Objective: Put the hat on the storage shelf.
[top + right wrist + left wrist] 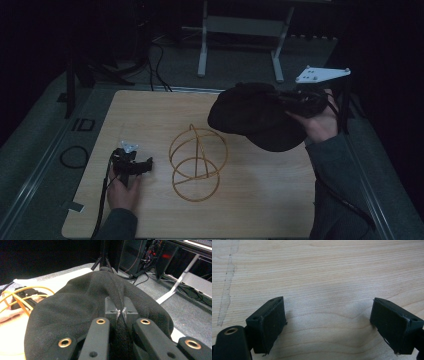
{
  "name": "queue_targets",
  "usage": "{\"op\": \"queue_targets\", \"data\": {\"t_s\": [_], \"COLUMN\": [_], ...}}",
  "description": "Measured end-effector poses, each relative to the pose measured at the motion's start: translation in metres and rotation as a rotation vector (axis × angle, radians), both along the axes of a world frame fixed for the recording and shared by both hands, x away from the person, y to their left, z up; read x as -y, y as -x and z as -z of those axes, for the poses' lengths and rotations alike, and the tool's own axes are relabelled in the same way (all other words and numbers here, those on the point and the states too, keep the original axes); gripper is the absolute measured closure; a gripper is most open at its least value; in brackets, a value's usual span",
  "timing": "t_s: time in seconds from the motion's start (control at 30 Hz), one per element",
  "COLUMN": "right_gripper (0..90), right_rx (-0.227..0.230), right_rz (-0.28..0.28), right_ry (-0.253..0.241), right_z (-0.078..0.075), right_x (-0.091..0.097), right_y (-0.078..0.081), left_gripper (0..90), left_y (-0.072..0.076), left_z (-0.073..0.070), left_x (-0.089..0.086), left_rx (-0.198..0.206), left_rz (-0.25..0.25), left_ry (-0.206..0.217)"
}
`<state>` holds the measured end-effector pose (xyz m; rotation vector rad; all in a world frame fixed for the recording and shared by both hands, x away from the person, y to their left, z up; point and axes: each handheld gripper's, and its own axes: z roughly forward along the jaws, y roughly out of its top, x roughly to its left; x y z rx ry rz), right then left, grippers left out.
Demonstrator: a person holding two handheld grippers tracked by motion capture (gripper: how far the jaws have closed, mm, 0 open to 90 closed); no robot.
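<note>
The right gripper is held up above the far right part of the pale wooden surface, and its jaws are pinched tight on a fold of a black fabric cap. In the right gripper view the two black jaws meet with a ridge of the cap's dark cloth squeezed between them, and the rest of the crown bulges out ahead of and to both sides of the jaws. From above, the cap hangs off the jaws toward the middle of the surface, clear of the wood, with its brim sagging below the person's right hand.

Just beyond the cap's lower edge, well forward of the right jaws, stands a yellow wire stand made of hoops; its upright ring rises over a flat ring that lies on the wood. A curve of that yellow wire also shows at the left of the right gripper view.

The left gripper rests low at the near left of the surface, held by the left hand. Its jaws stand wide apart with only bare wood grain between them; they hold nothing.
</note>
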<state>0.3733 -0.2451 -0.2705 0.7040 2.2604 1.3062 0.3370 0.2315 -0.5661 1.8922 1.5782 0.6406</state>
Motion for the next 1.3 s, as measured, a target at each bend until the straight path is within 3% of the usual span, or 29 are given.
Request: {"op": "queue_targets", "data": {"t_s": [0.6,1.3], "right_gripper": [86.1,86.1], "right_rx": [0.021,0.035], "right_rz": [-0.033,-0.064], "right_ry": [-0.047,-0.067], "right_z": [-0.009,-0.014], "right_x": [-0.006,-0.024], "right_y": [0.006,0.007], "left_gripper": [12.6,12.6], "left_y": [0.000,0.000], "left_z": [0.000,0.000], "left_x": [0.000,0.000], "left_rx": [0.000,0.000], "left_rz": [0.000,0.000], "left_ry": [0.000,0.000]}}
